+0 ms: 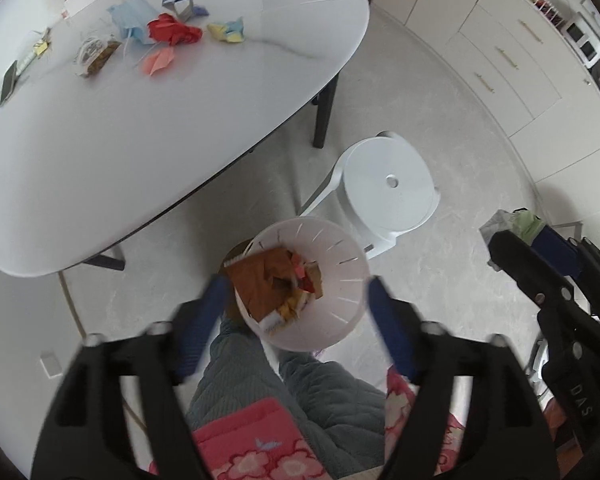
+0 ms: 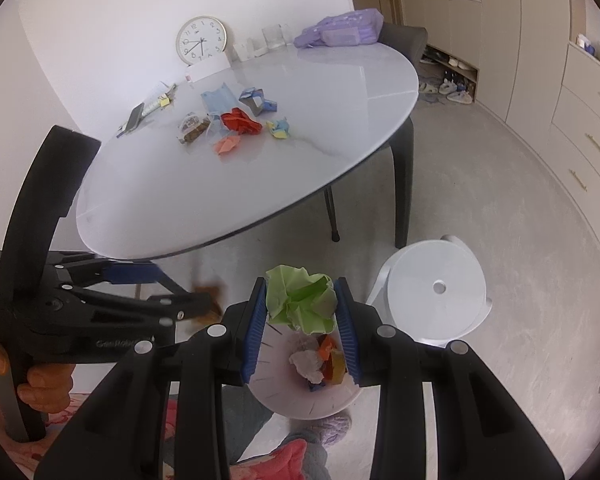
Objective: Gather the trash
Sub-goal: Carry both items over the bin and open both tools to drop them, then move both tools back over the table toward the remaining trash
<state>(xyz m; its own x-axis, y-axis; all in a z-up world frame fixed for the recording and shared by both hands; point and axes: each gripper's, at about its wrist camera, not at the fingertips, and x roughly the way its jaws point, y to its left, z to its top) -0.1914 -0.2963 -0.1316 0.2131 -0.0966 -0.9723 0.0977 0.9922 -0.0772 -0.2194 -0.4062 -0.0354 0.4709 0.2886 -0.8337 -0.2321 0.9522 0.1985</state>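
The crumpled paper wad (image 2: 302, 302) was pale green, pinched between blue ribbed pads (image 2: 255, 336) on black gripper arms. The round slotted plastic bin (image 1: 342, 280) was white, with orange-brown, yellow and red scraps inside. The person's quilted trousers (image 1: 332, 404) looked grey-green, and the padded garment (image 1: 256, 450) was pink with a pale floral print.

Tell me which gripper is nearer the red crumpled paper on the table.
Neither clearly: both hang over the white bin, away from the red crumpled paper. The left gripper is open and empty above it; the right gripper holds a green paper wad.
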